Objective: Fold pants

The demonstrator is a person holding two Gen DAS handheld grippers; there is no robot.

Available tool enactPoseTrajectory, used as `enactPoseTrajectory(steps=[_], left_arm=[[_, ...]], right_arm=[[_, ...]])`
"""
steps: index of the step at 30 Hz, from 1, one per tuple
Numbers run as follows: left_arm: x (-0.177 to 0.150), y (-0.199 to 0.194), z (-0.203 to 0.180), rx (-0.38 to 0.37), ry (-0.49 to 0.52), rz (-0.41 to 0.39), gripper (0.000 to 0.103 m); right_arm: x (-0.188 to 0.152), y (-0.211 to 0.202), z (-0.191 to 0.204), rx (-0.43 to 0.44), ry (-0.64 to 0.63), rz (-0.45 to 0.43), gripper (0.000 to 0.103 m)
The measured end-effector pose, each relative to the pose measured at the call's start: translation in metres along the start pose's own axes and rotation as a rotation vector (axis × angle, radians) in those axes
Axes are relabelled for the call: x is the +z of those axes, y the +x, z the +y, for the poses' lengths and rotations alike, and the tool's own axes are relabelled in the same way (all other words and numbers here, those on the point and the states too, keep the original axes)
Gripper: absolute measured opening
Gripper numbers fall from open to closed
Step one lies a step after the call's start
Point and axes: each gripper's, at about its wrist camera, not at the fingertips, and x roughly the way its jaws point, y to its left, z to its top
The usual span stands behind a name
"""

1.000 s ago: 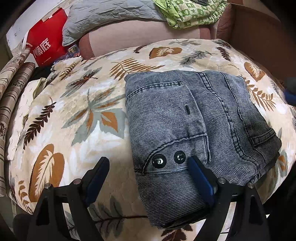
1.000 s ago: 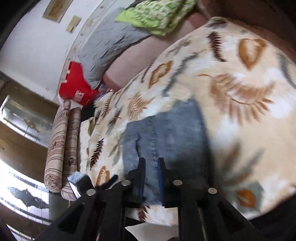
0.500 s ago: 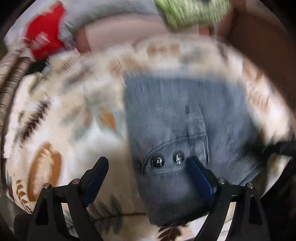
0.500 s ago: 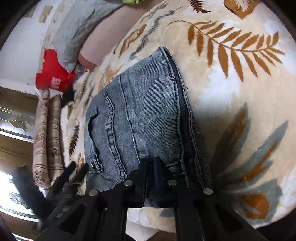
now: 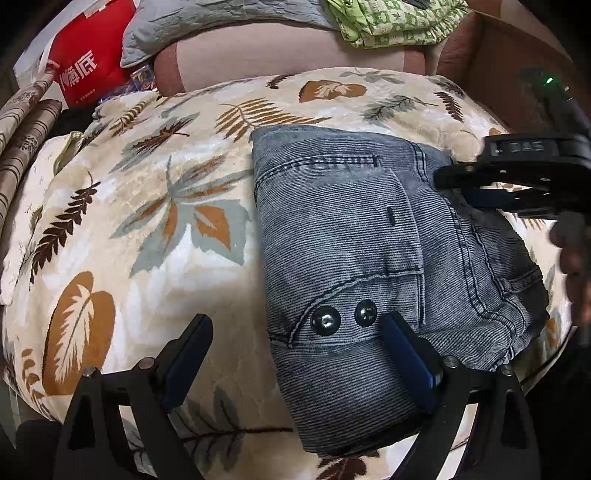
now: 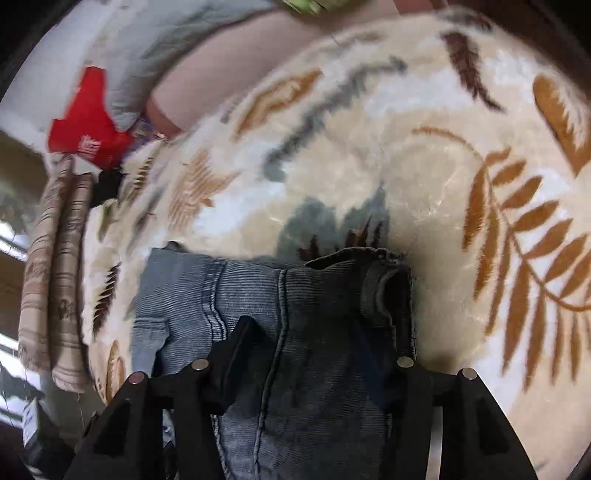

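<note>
The grey-blue corduroy pants (image 5: 376, 251) lie folded into a compact rectangle on the leaf-print blanket (image 5: 147, 206), two metal snaps facing me. My left gripper (image 5: 295, 350) is open at the near edge; its right finger rests on the fabric beside the snaps, its left finger on the blanket. My right gripper (image 5: 476, 188) comes in from the right onto the pants' far right part. In the right wrist view the right gripper (image 6: 317, 347) is open, its fingers spread over the dark folded cloth (image 6: 314, 332), with a cuff bunched near the right finger.
A red bag (image 5: 88, 70), a grey quilted pillow (image 5: 221, 22) and a green patterned cloth (image 5: 391, 18) lie at the back on a pinkish bolster (image 5: 277, 55). Striped rolls (image 5: 18, 140) lie at the left. A brown wall (image 5: 509, 66) stands at the right.
My right gripper has opened from shut and moved onto the pants' right side, now showing in the left wrist view. The left gripper stays open at the near edge.
</note>
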Motion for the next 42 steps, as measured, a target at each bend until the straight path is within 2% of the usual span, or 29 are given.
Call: enactPoseTrajectory(steps=[3,7,9,11,15,19,20,21,22,23,24,26,28,30,32,33,35,38,42], left_arm=[[0.0,0.001,0.002,-0.004,-0.012,0.002,0.095],[0.0,0.002,0.002,-0.004,-0.015,0.003,0.095],[0.0,0.002,0.002,-0.005,-0.016,0.004,0.095],[0.0,0.002,0.002,-0.005,-0.019,0.004,0.095],[0.0,0.001,0.002,-0.001,-0.018,0.001,0.095],[-0.001,0.001,0.004,-0.005,-0.022,0.0,0.095],[-0.001,0.002,0.003,-0.005,-0.022,0.001,0.096],[-0.001,0.002,0.003,-0.006,-0.021,0.002,0.096],[-0.001,0.002,0.003,-0.005,-0.019,0.002,0.096],[-0.001,0.001,0.003,0.0,-0.016,-0.004,0.096],[-0.001,0.001,0.003,0.0,-0.013,-0.006,0.096],[0.0,0.002,0.005,-0.008,-0.018,0.002,0.096],[-0.001,0.002,0.005,-0.011,-0.019,0.0,0.096],[-0.001,0.002,0.006,-0.018,-0.03,-0.001,0.096],[-0.001,0.003,0.006,-0.027,-0.033,0.003,0.096],[-0.001,0.001,0.007,-0.029,-0.032,-0.002,0.096],[0.0,0.0,0.01,-0.039,-0.039,0.002,0.096],[0.001,-0.004,0.01,-0.038,-0.039,-0.002,0.096],[-0.001,-0.002,0.01,-0.04,-0.039,-0.006,0.096]], right_arm=[[-0.005,-0.012,0.003,-0.026,0.011,0.036,0.058],[-0.033,-0.043,0.008,0.029,0.001,-0.026,0.06],[-0.054,-0.043,0.007,0.026,-0.01,-0.019,0.064],[-0.073,-0.029,0.004,-0.018,-0.073,-0.004,0.064],[-0.074,-0.042,0.012,-0.051,-0.079,-0.028,0.064],[-0.091,-0.07,0.03,-0.027,-0.144,-0.101,0.068],[-0.097,-0.066,0.027,-0.042,-0.146,-0.098,0.074],[-0.1,-0.057,0.024,-0.056,-0.145,-0.077,0.075],[-0.106,-0.037,0.015,-0.061,-0.15,-0.017,0.076],[-0.108,-0.036,0.014,-0.065,-0.17,-0.04,0.075],[-0.109,-0.039,0.019,-0.081,-0.192,-0.061,0.075],[-0.104,-0.049,0.03,-0.108,-0.187,-0.045,0.075],[-0.102,-0.062,0.033,-0.052,-0.172,-0.066,0.075],[-0.107,-0.064,0.032,-0.056,-0.196,-0.076,0.075],[-0.112,-0.045,0.021,-0.059,-0.177,-0.009,0.076],[-0.114,-0.047,0.017,-0.04,-0.191,-0.031,0.075],[-0.109,-0.055,0.02,-0.025,-0.177,-0.017,0.075],[-0.091,-0.074,0.019,0.028,-0.113,-0.038,0.075],[-0.053,-0.084,0.037,0.124,-0.117,-0.078,0.075]])
